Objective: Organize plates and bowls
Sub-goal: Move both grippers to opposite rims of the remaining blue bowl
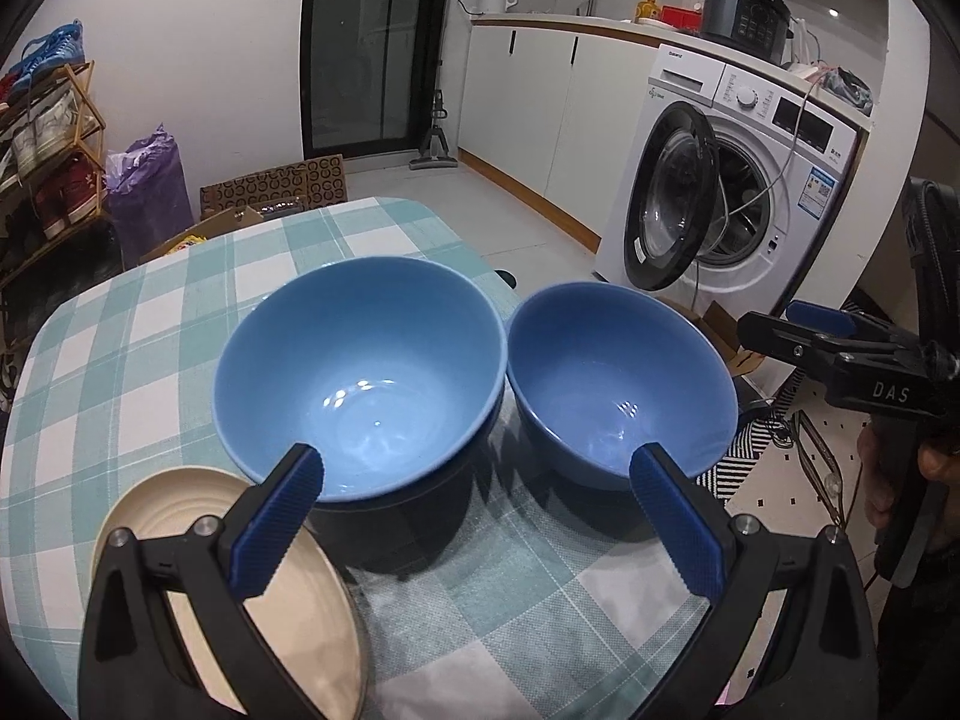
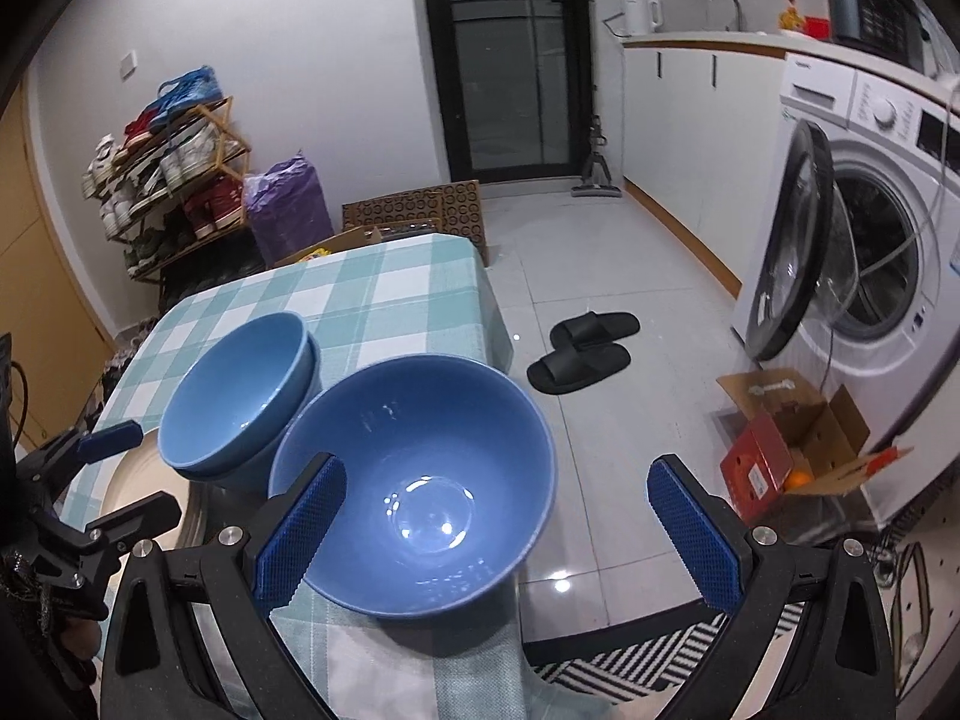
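Note:
Two blue bowls stand side by side on a checked tablecloth (image 1: 150, 312). The larger bowl (image 1: 360, 372) sits stacked in another bowl, seen in the right wrist view (image 2: 240, 396). The single bowl (image 1: 621, 378) stands at the table's right edge (image 2: 420, 468). A cream ribbed plate (image 1: 282, 612) lies at the near left. My left gripper (image 1: 480, 516) is open and empty, just short of both bowls. My right gripper (image 2: 498, 528) is open and empty, its left finger at the single bowl's near rim.
The table's right edge drops to a tiled floor with black slippers (image 2: 582, 351). A washing machine (image 1: 732, 192) with its door open stands at the right. An open cardboard box (image 2: 798, 444) sits on the floor. A shoe rack (image 2: 174, 180) stands at the far left.

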Demonstrator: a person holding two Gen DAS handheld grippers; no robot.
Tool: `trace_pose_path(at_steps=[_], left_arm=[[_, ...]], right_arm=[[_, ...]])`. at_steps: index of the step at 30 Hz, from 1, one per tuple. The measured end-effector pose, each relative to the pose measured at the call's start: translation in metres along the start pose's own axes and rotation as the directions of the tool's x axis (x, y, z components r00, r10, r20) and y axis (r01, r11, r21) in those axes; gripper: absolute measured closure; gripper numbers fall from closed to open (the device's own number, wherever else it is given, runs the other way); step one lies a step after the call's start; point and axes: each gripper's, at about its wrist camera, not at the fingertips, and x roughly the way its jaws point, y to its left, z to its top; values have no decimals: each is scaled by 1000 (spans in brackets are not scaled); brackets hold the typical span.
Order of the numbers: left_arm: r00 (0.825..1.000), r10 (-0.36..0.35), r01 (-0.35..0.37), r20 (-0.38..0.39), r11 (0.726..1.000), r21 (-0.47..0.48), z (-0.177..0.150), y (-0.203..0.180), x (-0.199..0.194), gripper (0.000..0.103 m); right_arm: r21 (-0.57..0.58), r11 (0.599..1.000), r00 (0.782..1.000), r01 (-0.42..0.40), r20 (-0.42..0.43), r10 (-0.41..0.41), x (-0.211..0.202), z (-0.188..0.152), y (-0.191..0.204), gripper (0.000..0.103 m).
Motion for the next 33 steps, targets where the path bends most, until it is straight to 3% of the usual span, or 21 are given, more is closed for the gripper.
trace_pose_path(at_steps=[9, 15, 17, 19, 23, 28, 33], left_arm=[[1000, -21, 21, -23, 1000, -7, -2, -8, 9, 2], [998, -57, 57, -37, 998, 11, -4, -19, 13, 9], [996, -73, 74, -42, 997, 20, -5, -22, 14, 21], [994, -89, 90, -60, 996, 28, -6, -27, 17, 23], [988, -135, 137, -79, 990, 16, -6, -31, 24, 36], [982, -159, 159, -102, 987, -8, -7, -31, 35, 44], [979, -171, 168, -114, 985, -29, -8, -32, 43, 45]], right_arm=[[71, 997, 999, 20, -32, -18, 17, -12, -21, 1], [83, 996, 998, 23, -56, -18, 29, -19, -25, 1], [88, 996, 998, 20, -63, -14, 33, -21, -26, 1], [92, 996, 998, 22, -69, -16, 35, -23, -27, 1], [98, 995, 997, 18, -76, -11, 38, -26, -28, 1], [100, 995, 996, 12, -90, -4, 45, -29, -29, 1], [114, 993, 995, 3, -101, 8, 51, -32, -31, 1]])
